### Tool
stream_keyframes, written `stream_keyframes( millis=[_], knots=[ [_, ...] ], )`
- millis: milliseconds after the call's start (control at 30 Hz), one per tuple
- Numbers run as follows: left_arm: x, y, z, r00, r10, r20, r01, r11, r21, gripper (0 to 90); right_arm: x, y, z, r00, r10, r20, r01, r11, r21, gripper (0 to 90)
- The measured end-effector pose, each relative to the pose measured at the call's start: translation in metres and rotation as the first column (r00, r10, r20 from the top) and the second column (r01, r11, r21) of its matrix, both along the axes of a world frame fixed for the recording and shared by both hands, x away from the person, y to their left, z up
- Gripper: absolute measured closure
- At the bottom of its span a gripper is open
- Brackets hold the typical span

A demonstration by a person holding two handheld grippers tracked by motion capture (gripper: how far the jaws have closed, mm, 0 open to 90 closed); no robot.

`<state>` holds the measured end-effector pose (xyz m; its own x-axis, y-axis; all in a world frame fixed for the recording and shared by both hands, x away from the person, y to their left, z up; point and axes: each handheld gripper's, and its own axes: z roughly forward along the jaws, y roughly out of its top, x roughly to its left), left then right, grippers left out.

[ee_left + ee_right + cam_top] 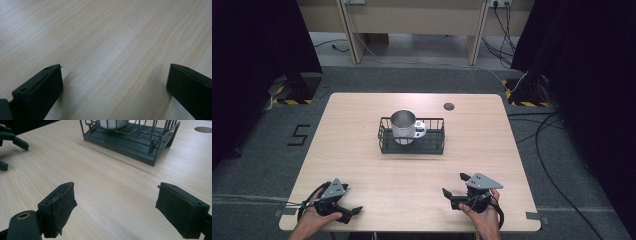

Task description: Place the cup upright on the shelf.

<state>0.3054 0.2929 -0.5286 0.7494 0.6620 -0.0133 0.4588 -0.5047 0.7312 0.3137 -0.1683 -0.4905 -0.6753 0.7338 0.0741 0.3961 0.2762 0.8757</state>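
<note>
Right gripper view: mug (113,123) cut off in basket (130,141) | both tongs agape, empty

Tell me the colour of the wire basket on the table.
The basket is black, best seen in the right gripper view.

Bare table (362,170) ahead; wire basket (412,142) blocks centre.

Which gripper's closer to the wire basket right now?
Right. The right gripper sits just below and right of the wire basket; the left gripper is farther off, near the table's front-left corner.
</note>
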Motion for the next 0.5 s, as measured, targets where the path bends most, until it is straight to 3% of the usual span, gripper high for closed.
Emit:
stream_keyframes(
  millis=[400,500],
  knots=[
    [0.0,0.0,0.0,1.0,0.0,0.0,0.0,1.0,0.0,0.0,-0.007,0.007,-0.012,0.9995,0.001,-0.031,-0.003,0.9979,-0.065,15.1],
    [0.0,0.0,0.0,1.0,0.001,0.0,-0.001,1.0,0.0,0.0,-0.008,0.009,-0.017,0.9981,-0.008,-0.061,0.002,0.9958,-0.091,15.1]
  ],
)
